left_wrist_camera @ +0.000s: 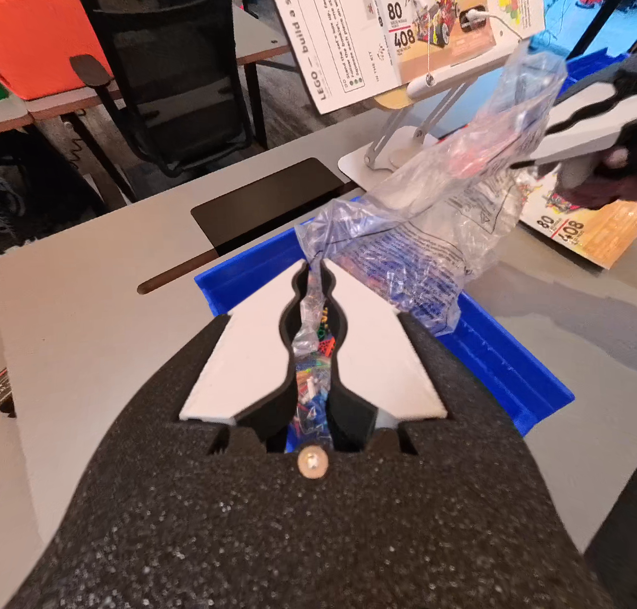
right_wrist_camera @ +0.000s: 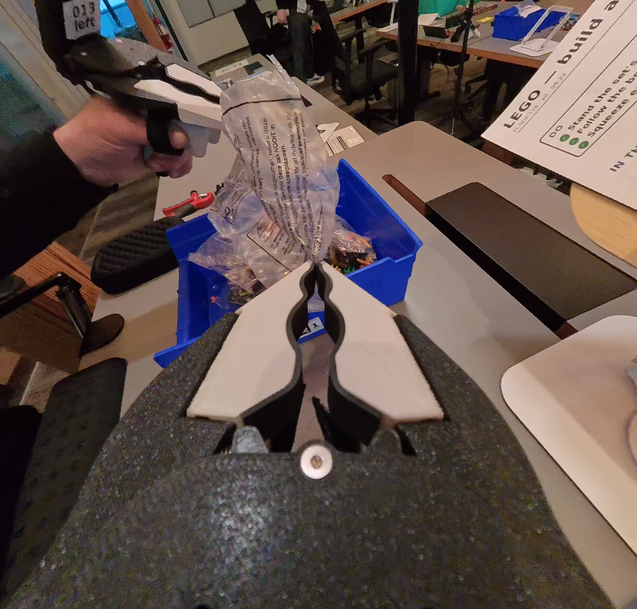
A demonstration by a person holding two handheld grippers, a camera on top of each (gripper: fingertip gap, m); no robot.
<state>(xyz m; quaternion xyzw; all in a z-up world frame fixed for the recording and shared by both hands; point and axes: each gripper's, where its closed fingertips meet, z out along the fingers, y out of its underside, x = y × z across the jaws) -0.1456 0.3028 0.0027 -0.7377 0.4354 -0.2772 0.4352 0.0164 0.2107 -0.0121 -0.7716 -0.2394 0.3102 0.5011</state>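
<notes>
Left wrist view — both grippers (left_wrist_camera: 315, 265) (right_wrist_camera: 315, 265) clamp a clear plastic bag (left_wrist_camera: 431, 220) above grey table (left_wrist_camera: 86, 299), office behind.

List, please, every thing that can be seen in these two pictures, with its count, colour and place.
plastic bag: one, clear with dark print, stretched above the bin between both grippers.
blue bin: one, blue, on the table under the bag.
small bags of parts: at least two, clear with mixed colours, inside the bin.
table: one, grey, under everything.
black panel: one, set into the table behind the bin.
instruction card: one, white, on a stand.
stand: one, silver, at the table's back.
box: one, tan with pictures, flat on the table.
red tool: one, beyond the bin.
hand: one, holding the left gripper.
left gripper: shut on the bag.
right gripper: shut on the bag.
</notes>
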